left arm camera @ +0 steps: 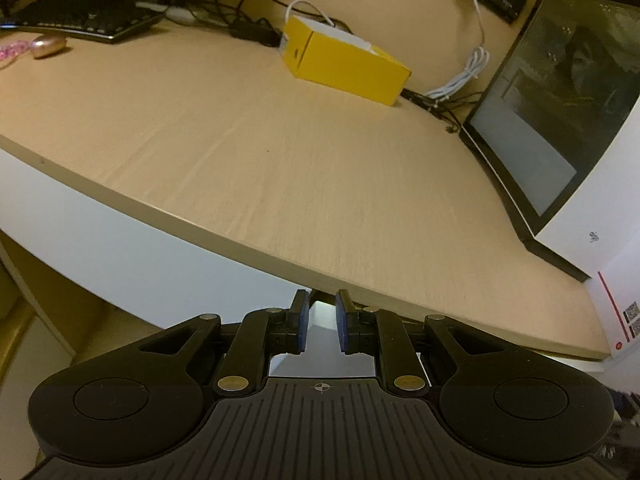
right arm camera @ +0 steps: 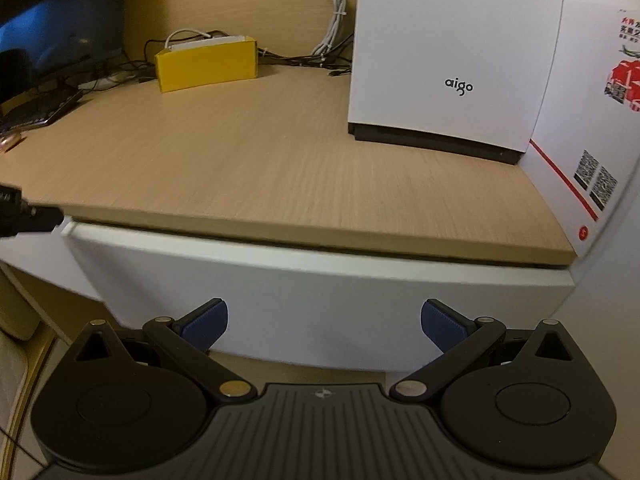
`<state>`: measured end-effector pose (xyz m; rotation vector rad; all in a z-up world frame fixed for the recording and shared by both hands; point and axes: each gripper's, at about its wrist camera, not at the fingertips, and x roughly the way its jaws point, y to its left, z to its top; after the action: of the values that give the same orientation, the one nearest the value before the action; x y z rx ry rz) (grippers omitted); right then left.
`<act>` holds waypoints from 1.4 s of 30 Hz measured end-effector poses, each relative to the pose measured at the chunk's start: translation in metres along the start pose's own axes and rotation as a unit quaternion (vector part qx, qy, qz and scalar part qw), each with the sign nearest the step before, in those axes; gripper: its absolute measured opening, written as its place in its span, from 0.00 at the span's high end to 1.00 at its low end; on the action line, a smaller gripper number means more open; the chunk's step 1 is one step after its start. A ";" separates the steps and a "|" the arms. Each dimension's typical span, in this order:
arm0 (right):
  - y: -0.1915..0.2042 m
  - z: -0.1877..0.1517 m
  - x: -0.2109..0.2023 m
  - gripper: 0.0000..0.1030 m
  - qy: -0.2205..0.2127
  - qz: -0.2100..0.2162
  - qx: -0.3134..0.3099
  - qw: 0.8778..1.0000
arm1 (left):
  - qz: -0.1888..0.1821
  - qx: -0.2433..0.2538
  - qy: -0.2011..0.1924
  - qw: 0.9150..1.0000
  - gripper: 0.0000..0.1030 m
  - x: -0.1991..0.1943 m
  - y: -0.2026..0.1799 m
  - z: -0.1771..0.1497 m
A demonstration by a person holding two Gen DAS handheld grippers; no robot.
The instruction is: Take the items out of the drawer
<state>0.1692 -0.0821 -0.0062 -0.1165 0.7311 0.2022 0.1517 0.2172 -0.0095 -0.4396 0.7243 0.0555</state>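
Observation:
A white drawer front (right arm camera: 320, 300) sits just under the wooden desktop (right arm camera: 280, 168), with a thin dark gap along its top; nothing inside it shows. My right gripper (right arm camera: 324, 312) is open wide close in front of that panel, with nothing between its blue pads. My left gripper (left arm camera: 321, 302) is below the desk's front edge, its pads nearly together on a white piece of the drawer front (left arm camera: 322, 322). In the right wrist view the left gripper (right arm camera: 28, 216) shows as a black tip at the drawer's top left corner.
On the desk stand a yellow box (left arm camera: 344, 64), a white computer case (right arm camera: 456, 52) with a dark glass side (left arm camera: 560, 108), and a white carton (right arm camera: 592, 128) at the right. A keyboard (left arm camera: 80, 20), a pink mouse (left arm camera: 49, 45) and cables lie at the back.

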 end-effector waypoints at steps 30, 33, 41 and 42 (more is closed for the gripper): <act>0.001 0.031 0.047 0.00 0.039 -0.012 0.033 0.999 | 0.025 0.059 0.053 0.996 0.72 0.015 -0.017 0.004; 0.001 0.031 0.046 0.00 0.043 -0.011 0.033 0.998 | 0.027 0.065 0.055 0.996 0.72 0.015 -0.019 0.004; -0.003 0.032 0.044 0.00 0.036 -0.007 0.021 0.999 | 0.027 0.069 0.057 0.996 0.72 0.011 -0.019 0.002; -0.004 0.032 0.045 0.00 0.033 -0.012 0.022 0.999 | 0.027 0.069 0.057 0.996 0.71 0.011 -0.019 0.002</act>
<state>0.2236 -0.0741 -0.0133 -0.0899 0.7986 0.1607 0.1651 0.1997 -0.0082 -0.2925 0.8472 0.0305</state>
